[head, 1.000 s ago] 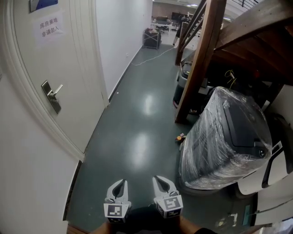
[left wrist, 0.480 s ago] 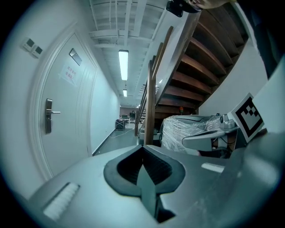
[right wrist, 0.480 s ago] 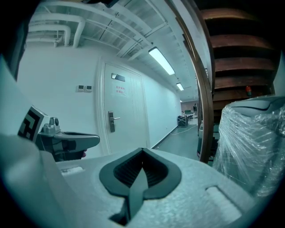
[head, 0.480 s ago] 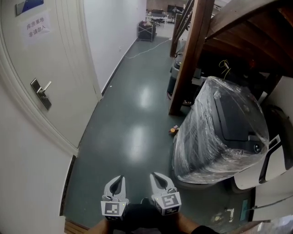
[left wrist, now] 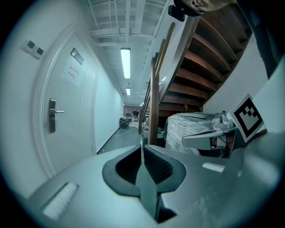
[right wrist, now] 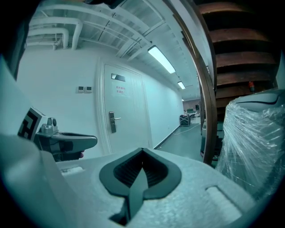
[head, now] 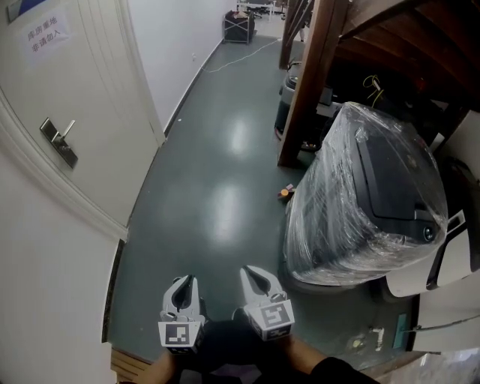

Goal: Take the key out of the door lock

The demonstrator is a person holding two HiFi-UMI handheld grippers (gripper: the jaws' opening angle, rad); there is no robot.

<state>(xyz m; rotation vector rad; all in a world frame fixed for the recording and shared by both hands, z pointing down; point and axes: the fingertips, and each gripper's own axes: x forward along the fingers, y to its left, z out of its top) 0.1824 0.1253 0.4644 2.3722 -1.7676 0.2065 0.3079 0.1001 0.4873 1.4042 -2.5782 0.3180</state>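
Observation:
A white door (head: 90, 112) stands at the left, far ahead of me. Its metal lock plate and lever handle (head: 58, 141) show small; no key can be made out at this distance. The handle (left wrist: 52, 115) appears in the left gripper view, and the same handle (right wrist: 112, 121) in the right gripper view. My left gripper (head: 184, 282) and right gripper (head: 252, 272) hang side by side at the bottom of the head view, over the dark green floor. Both are shut and empty, well short of the door. Left gripper (left wrist: 141, 153), right gripper (right wrist: 142, 162).
A plastic-wrapped machine (head: 367, 202) fills the right side. A brown wooden stair post (head: 304, 90) stands beside it under the staircase. A small orange object (head: 285, 193) lies on the floor. A paper sign (head: 46, 34) hangs on the door. The corridor runs on to a cart (head: 238, 15).
In the head view the door's lock plate has slid left and up, and the wrapped machine looms larger. Both grippers stay side by side and shut, slightly lower in the picture.

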